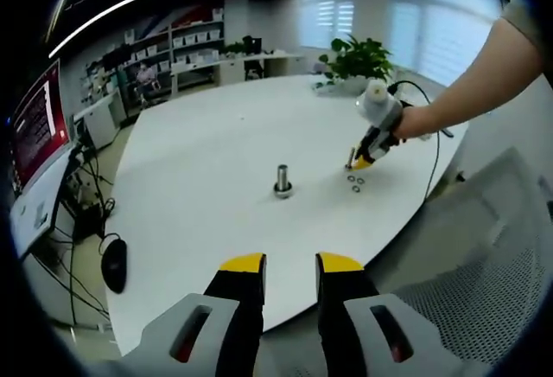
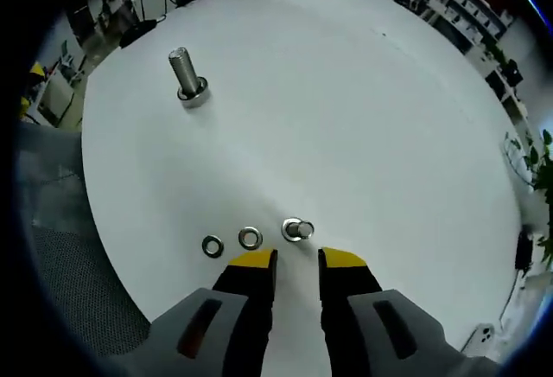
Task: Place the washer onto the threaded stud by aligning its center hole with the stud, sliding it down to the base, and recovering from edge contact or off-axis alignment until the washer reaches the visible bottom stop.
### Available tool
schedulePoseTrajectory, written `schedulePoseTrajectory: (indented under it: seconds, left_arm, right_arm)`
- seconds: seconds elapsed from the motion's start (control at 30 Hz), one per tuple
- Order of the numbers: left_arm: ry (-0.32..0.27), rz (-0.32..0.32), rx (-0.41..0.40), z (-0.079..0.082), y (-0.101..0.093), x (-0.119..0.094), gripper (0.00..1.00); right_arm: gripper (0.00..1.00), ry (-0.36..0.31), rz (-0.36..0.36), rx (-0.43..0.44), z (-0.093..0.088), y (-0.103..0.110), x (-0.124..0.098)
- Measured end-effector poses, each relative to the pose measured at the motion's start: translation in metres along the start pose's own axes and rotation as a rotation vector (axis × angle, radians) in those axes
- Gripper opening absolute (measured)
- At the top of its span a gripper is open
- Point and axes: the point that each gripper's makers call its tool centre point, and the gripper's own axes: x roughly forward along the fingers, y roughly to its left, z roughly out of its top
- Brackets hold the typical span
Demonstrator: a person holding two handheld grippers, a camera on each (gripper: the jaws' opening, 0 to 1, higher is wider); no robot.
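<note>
The pick-up is in hand, nothing is on the threaded stud (image 2: 187, 76) yet. The right gripper (image 2: 298, 260) hovers with its jaws parted and empty, tips just short of the nearest washer (image 2: 297, 229), two more washers (image 2: 231, 241) beside it on the white desk (image 2: 363, 118), all well apart from the stud. The left gripper (image 1: 290, 265) waits released, farther from the stud. Next, I'd say, it must close on that washer's rim.

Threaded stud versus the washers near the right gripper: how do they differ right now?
The threaded stud stands upright on its base; the washers lie flat on the white table. The stud sits far across the table from the right gripper; the washers lie just ahead of its tips. The stud is solid; the washers are rings. Both look metallic.
</note>
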Motion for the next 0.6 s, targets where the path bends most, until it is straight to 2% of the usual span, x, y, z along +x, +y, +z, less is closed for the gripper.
schedulePoseTrajectory:
  seconds: [0.17, 0.23, 0.43, 0.6]
  left_arm:
    - [-0.01, -0.012, 0.005, 0.002, -0.002, 0.0, 0.21]
    - [-0.014, -0.017, 0.009, 0.003, -0.003, 0.0, 0.21]
    - [-0.032, -0.022, 0.003, 0.006, -0.003, -0.002, 0.21]
    - [-0.036, -0.019, -0.004, 0.006, -0.002, -0.002, 0.21]
  right_arm:
    - [0.22, 0.0, -0.002, 0.035, -0.009, 0.006, -0.013]
    - [0.23, -0.002, 0.017, 0.053, -0.013, 0.014, -0.017]
    - [0.24, 0.019, 0.043, 0.034, -0.023, 0.036, -0.018]
    - [0.25, 0.037, 0.062, 0.034, -0.023, 0.041, -0.015]
